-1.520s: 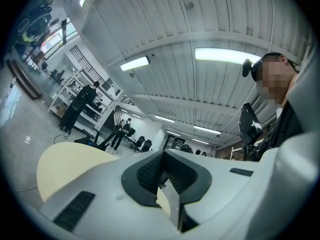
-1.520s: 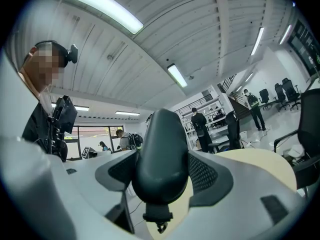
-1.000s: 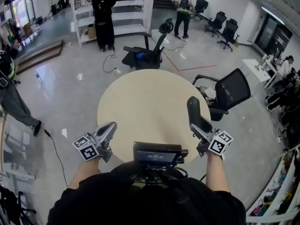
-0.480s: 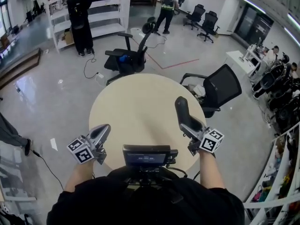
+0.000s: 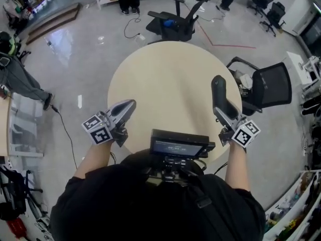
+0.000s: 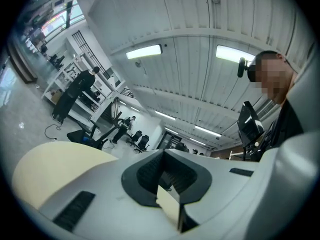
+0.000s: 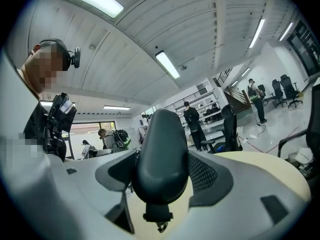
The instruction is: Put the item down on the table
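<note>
Dark item (image 5: 219,92) over round table (image 5: 165,84), chair (image 5: 271,87) beside.

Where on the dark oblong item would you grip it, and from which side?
Grip the near end, coming from the person's side with the jaws across its narrow width. The dark item is long and slim and points away from the person. The right gripper holds it so.

Tabletop (image 5: 165,79): plain pale cream. Item (image 5: 219,90): dark grey. Left gripper (image 5: 129,105), right gripper (image 5: 223,115): light grey; cubes (image 5: 98,132) black-and-white squares.
</note>
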The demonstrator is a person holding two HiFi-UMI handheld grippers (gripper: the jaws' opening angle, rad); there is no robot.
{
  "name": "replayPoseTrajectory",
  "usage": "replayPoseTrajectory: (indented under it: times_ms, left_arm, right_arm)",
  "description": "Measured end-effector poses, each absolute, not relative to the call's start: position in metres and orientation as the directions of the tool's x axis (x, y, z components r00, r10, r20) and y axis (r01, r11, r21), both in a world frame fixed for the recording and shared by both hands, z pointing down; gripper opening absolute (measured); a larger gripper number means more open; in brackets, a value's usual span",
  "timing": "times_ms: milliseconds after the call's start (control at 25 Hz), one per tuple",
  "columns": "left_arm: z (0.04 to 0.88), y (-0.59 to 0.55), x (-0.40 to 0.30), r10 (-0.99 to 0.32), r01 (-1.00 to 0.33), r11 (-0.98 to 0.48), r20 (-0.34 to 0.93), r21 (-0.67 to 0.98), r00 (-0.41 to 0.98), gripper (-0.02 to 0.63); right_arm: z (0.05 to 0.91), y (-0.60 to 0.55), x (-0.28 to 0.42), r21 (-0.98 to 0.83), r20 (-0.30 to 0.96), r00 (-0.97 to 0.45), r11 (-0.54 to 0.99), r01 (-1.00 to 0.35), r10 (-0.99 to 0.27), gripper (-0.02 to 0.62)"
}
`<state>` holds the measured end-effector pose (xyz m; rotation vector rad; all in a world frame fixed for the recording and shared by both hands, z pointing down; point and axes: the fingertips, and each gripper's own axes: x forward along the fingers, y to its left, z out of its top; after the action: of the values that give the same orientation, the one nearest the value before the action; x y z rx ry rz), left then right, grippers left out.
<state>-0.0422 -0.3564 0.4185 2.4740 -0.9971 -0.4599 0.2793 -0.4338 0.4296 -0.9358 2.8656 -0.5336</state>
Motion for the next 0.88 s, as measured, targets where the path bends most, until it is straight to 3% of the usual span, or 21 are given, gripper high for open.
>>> replayPoseTrajectory:
  times_ms: [320,560,880]
  left_arm:
    - [0.425,-0.354,-0.031,-0.715,-0.583,-0.642,-0.115,0.498,0.690,0.002]
    - [0.427,-0.377,-0.030,-0.662,-0.531,-0.688,-0.130,0.495,0.738,0.002]
    - [0.427,-0.404,-0.031,-0.640,-0.500,-0.702,-0.142,0.508,0.755,0.002]
  right_arm:
    - [0.451,-0.437,0.287,-0.384,0.027,-0.809,0.741,-0.551,-0.587,0.325]
    - [0.460,-0.435,0.305,-0.392,0.049,-0.752,0.680,-0.620,-0.657,0.325]
    - [0.503,-0.430,0.440,-0.387,0.211,-0.533,0.431,-0.815,-0.819,0.325]
